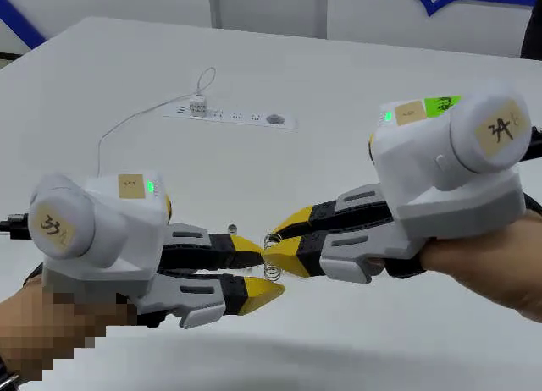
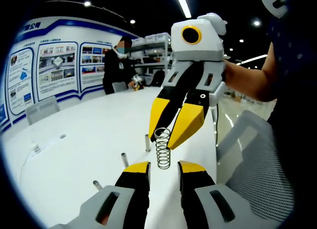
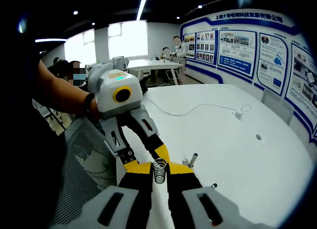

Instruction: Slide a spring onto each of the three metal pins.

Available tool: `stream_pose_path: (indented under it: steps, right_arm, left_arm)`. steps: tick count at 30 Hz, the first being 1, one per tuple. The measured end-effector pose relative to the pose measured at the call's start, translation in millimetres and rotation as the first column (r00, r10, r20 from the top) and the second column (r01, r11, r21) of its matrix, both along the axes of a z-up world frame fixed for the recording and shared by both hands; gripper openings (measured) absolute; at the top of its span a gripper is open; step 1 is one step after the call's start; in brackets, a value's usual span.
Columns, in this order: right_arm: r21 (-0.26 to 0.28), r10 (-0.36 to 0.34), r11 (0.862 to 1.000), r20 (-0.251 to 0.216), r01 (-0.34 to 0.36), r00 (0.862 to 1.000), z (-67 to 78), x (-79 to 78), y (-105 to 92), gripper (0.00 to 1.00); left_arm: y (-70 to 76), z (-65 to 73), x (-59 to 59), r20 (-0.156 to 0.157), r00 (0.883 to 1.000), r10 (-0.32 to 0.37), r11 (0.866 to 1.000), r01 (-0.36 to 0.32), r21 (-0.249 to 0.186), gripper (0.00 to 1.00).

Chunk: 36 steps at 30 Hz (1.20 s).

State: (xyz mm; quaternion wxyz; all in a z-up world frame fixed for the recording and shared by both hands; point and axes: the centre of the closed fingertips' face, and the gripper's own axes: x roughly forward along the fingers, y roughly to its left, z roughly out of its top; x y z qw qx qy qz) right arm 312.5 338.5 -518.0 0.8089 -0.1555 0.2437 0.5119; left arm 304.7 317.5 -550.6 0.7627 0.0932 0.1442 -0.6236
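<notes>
Spring (image 2: pixel 162 150) stands upright between the two grippers, over the white desk (image 1: pixel 356 86). The right gripper (image 2: pixel 161 141) has its jaws closed on the spring's upper coils. The left gripper (image 2: pixel 163 164) has its jaws parted, one on either side of the lower coils, with a gap showing on each side. In the left gripper view three bare metal pins (image 2: pixel 124 159) stand on the desk in a line running toward 8 o'clock from the spring.
</notes>
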Motion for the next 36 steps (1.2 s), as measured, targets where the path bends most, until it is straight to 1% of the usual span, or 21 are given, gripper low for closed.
stream_pose_path:
  steps: [8,12,17,23,28,32,36]
  right_arm:
    - [-0.001,-0.04,0.999,0.0,0.04,0.999,0.5,5.8,-14.4,0.12]
    - [-0.003,-0.074,0.997,0.0,0.074,0.997,-0.6,11.4,-26.6,0.12]
    - [0.0,-0.128,0.992,0.006,0.128,0.992,0.6,19.9,-45.1,0.12]
    - [-0.001,-0.197,0.98,0.022,0.197,0.98,2.4,30.3,-69.0,0.12]
    - [0.014,-0.254,0.967,0.028,0.254,0.967,4.2,38.2,-87.7,0.12]
    - [0.02,-0.286,0.958,0.035,0.285,0.958,5.4,43.0,-98.7,0.12]
    - [0.028,-0.318,0.948,0.042,0.317,0.947,6.0,47.8,-109.2,0.12]
  left_arm:
    - [10.1,-0.1,5.2,0.0,1.0,0.028,1.0,-0.028,-0.007,0.33]
    - [17.0,0.2,8.7,0.002,0.999,0.045,0.999,-0.045,-0.009,0.36]
    - [26.1,0.0,14.2,0.002,0.997,0.073,0.997,-0.073,-0.012,0.4]
    - [35.8,-3.8,18.1,0.016,0.995,0.098,0.995,-0.098,0.007,0.44]
    - [42.4,-7.4,18.8,0.011,0.993,0.116,0.993,-0.116,0.011,0.46]
    - [46.9,-8.8,19.6,0.014,0.991,0.129,0.991,-0.13,0.015,0.47]
    - [53.2,-9.3,21.8,0.008,0.988,0.152,0.988,-0.152,0.009,0.48]
